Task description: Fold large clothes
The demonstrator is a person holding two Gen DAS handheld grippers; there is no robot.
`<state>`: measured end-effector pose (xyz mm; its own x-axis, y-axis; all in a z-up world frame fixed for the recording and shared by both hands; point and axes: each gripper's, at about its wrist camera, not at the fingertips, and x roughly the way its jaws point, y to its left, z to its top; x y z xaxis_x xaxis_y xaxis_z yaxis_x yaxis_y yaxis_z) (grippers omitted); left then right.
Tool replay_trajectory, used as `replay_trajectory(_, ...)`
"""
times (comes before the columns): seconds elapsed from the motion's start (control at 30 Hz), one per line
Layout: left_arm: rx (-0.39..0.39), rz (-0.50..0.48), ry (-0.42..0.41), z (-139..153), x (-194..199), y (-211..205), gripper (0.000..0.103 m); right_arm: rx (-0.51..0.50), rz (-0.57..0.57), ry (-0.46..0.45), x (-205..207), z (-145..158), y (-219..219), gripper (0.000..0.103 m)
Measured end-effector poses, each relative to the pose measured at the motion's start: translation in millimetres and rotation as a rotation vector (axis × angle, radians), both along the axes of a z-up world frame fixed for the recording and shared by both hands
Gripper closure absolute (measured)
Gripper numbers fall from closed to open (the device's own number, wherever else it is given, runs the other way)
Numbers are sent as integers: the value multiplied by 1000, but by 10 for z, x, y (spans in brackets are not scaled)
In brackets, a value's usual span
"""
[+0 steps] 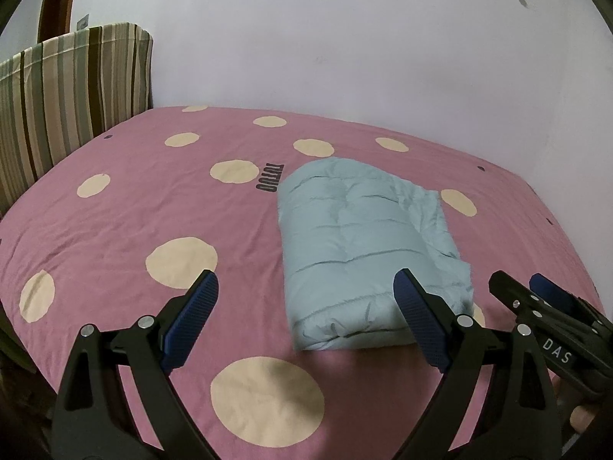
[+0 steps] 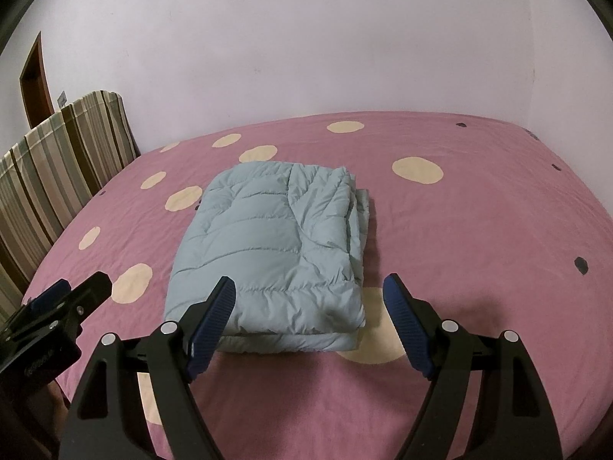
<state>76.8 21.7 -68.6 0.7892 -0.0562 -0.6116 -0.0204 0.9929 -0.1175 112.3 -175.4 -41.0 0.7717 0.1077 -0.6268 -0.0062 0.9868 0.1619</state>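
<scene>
A light blue quilted puffer jacket lies folded into a compact rectangle on the pink bed; it also shows in the right wrist view. My left gripper is open and empty, held above the bed just in front of the jacket's near edge. My right gripper is open and empty, just in front of the jacket's near right corner. The right gripper also shows at the right edge of the left wrist view. The left gripper shows at the left edge of the right wrist view.
The bed has a pink sheet with cream dots. A striped cushion stands at the bed's left side against the white wall. A brown door is at the far left.
</scene>
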Motion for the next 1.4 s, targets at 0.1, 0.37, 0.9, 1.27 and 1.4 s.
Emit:
replay_trajectory(0.1, 3, 0, -2, 6, -14, -17, 10, 0, -1, 0, -3, -1, 2, 25)
replay_trajectory(0.37, 3, -1, -2, 8, -17, -19, 10, 1, 0, -1, -9, -4, 9, 25)
replay_trajectory(0.9, 3, -3, -1, 7, -17, -15, 10, 0, 4, 1, -23, 4, 25, 25)
replay_trajectory(1.27, 3, -3, 0, 9, -12, -13, 10, 1, 4, 1, -24, 2, 23, 25)
replay_trajectory(1.4, 5, -2, 0, -7, -29, -43, 10, 1, 3, 0, -26, 4, 25, 25)
